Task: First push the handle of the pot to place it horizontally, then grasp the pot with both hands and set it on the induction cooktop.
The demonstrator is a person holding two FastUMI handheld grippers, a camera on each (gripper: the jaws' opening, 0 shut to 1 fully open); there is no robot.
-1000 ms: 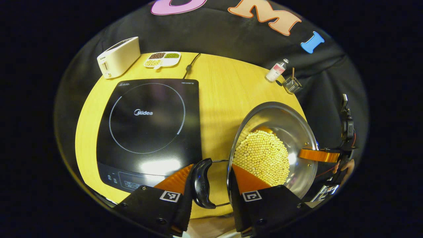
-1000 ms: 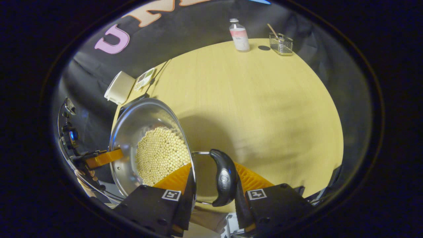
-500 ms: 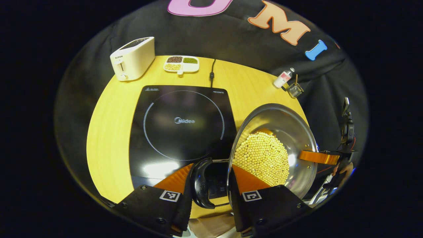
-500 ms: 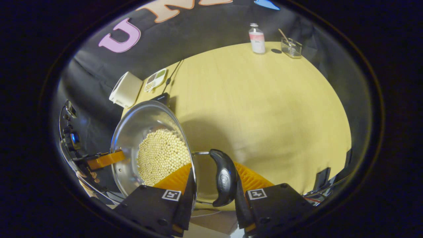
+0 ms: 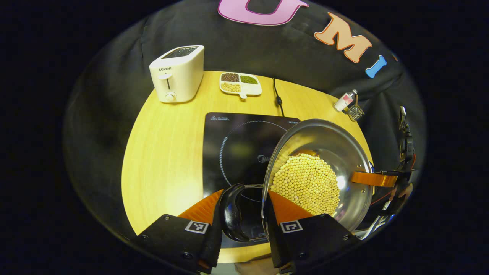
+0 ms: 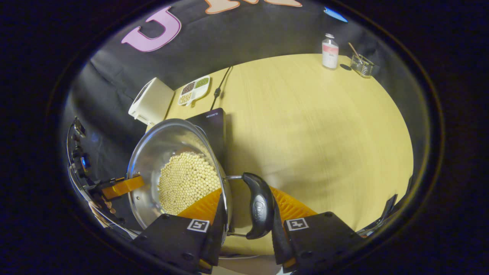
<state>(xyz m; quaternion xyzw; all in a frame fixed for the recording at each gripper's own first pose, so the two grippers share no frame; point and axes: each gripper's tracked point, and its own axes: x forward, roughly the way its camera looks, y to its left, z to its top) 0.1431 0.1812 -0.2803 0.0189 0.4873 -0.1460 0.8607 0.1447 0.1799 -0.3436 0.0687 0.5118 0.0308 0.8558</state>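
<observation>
Yellow wooden round tabletop [image 5: 164,145] against dark cloth wall; flat black induction cooktop [image 5: 229,141] lies on it, its cord running toward the back edge; white toaster [image 5: 177,73] and white divided dish of beans [image 5: 240,83] stand behind the cooktop; small pink-labelled bottle [image 5: 344,101] and clear glass holder [image 5: 355,112] sit at the far right edge, just beside each other.

Shiny steel pot [image 5: 324,141] filled with pale round beans [image 5: 305,183] is held above the table, overlapping the cooktop's right part in the left gripper view; whether its base touches anything, cannot tell.

Left gripper [image 5: 244,214] pinches the pot's black curved side handle [image 5: 231,212], one finger on the handle's outer side, the other inside the pot wall.

Right gripper [image 6: 246,214] is closed the same way on the opposite black side handle [image 6: 259,206], one finger inside the rim over the beans; in the left gripper view it shows at the pot's far rim [image 5: 372,178], with part of a hand [image 5: 401,191] behind it.
</observation>
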